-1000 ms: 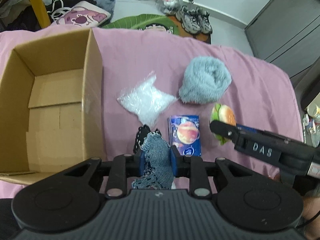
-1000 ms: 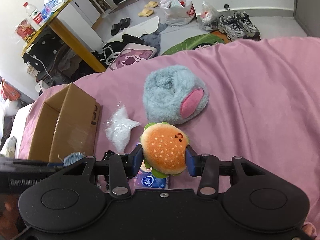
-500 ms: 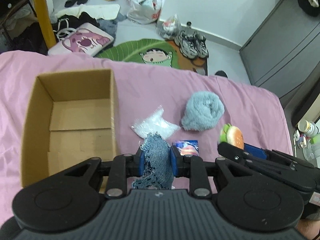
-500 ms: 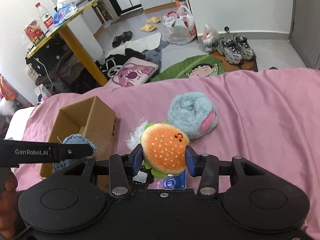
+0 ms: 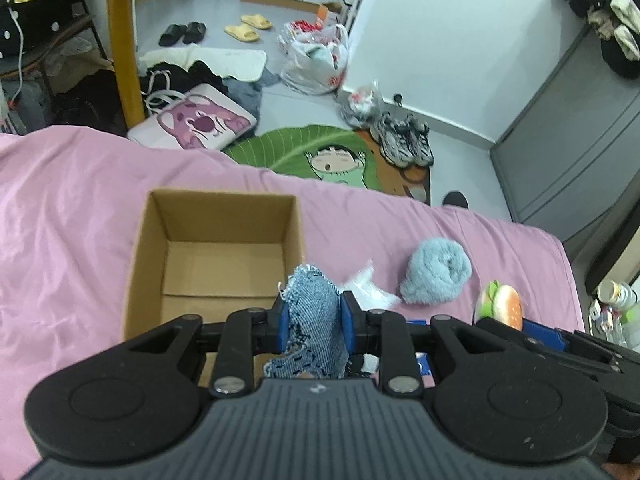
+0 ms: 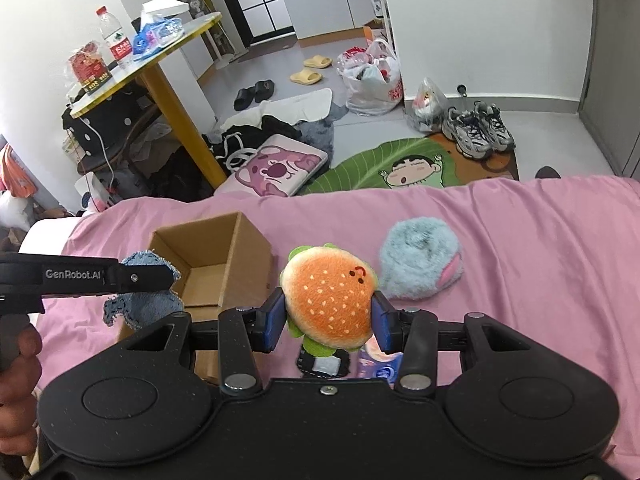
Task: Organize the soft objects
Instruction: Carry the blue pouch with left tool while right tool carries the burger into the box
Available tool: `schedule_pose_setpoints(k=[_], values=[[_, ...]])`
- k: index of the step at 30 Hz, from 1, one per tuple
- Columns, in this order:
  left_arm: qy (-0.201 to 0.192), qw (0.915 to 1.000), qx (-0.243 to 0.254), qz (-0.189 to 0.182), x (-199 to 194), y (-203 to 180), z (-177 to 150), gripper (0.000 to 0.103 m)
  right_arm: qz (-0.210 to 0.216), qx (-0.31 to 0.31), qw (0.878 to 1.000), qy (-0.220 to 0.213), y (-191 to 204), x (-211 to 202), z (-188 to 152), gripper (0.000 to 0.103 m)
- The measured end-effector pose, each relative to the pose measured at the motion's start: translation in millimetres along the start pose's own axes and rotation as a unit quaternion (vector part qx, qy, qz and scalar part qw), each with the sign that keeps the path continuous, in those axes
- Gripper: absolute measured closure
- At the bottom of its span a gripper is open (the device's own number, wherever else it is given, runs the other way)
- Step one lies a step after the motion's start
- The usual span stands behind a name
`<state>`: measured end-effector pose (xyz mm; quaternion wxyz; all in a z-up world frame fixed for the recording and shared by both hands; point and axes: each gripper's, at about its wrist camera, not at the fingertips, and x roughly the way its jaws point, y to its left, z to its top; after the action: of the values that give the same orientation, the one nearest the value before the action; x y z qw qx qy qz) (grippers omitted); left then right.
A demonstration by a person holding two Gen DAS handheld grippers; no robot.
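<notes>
The left gripper is clamped on a denim piece pinched between its blue pads, held above the cardboard box. The right gripper squeezes a burger plush between both fingers, above the pink sheet.

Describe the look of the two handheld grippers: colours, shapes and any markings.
Both are matte black plastic. The left gripper and right gripper each have blue finger pads, two round discs on the body and silver screws. White "GenRobot.AI" lettering marks the left one's side. No sleeves show.
</notes>
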<state>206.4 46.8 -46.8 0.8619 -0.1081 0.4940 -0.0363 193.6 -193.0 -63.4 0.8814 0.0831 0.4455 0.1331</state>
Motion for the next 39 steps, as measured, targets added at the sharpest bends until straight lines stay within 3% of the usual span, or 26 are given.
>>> schedule_pose_setpoints(k=[16, 26, 39], values=[[-0.029, 0.9990, -0.033, 0.013, -8, 59, 20, 0.078, 0.015, -0.032, 0.999, -0.004, 59, 14, 14, 0.059], [-0.022, 0.9979, -0.058, 0.017, 18, 95, 36, 0.078, 0.028, -0.044, 0.999, 0.012, 84, 37, 20, 0.059], [0.004, 0.9961, -0.084, 0.024, 64, 113, 44, 0.078, 0.037, -0.051, 0.997, 0.037, 102, 79, 28, 0.059]])
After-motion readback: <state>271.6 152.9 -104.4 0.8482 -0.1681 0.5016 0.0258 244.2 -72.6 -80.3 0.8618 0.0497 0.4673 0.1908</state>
